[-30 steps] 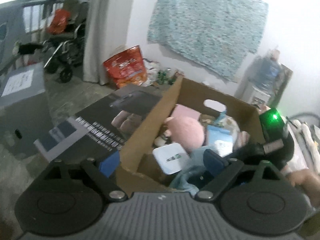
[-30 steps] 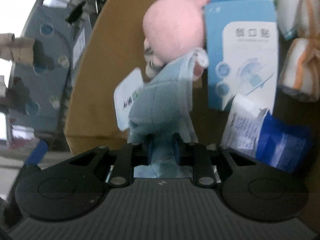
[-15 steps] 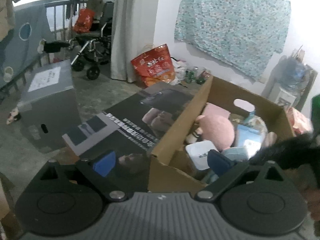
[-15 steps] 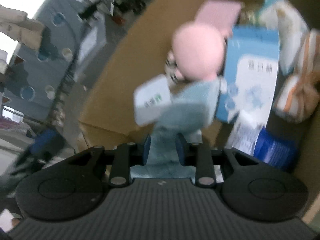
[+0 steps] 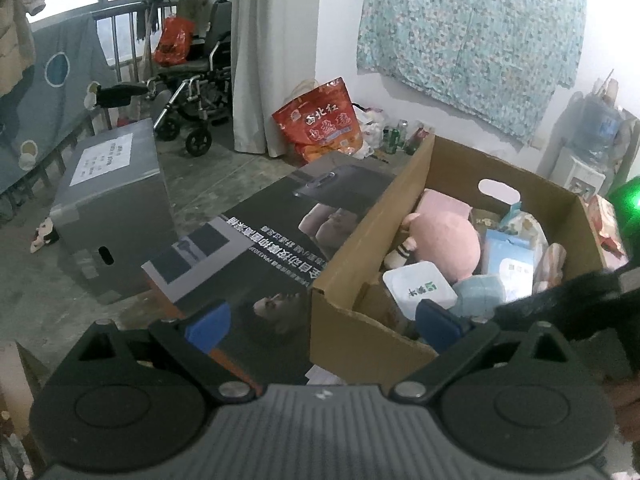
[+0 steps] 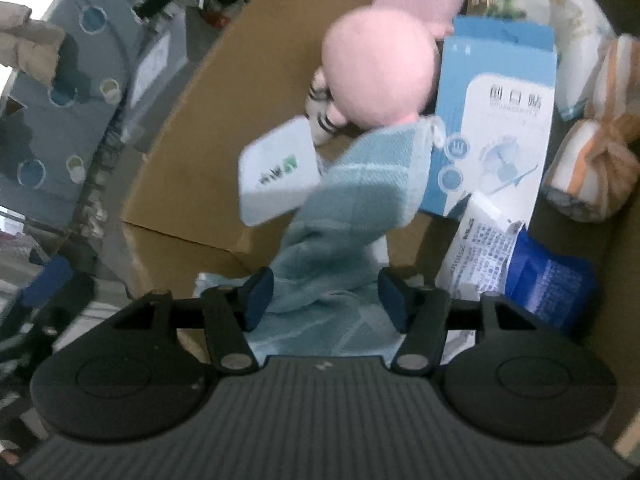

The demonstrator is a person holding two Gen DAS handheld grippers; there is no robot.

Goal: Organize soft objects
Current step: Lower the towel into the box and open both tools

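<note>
A cardboard box (image 5: 372,216) holds a pink plush toy (image 5: 448,240), a light blue towel (image 6: 356,208) and rolled orange-striped cloths (image 6: 592,168). My right gripper (image 6: 326,300) is open inside the box, its blue pads either side of the towel, which lies loose between them. The towel also shows in the left wrist view (image 5: 478,294). My left gripper (image 5: 320,320) is open and empty, straddling the box's near left corner from outside.
In the box are a white packet (image 6: 276,172), a blue carton (image 6: 496,120) and a dark blue pouch (image 6: 548,280). Outside lie a printed flat carton (image 5: 280,240), a grey box (image 5: 108,196), a red bag (image 5: 320,120) and a wheelchair (image 5: 192,92).
My right gripper has opened and let go of the blue towel, which now rests in the box. My left gripper has drawn back and up from the box.
</note>
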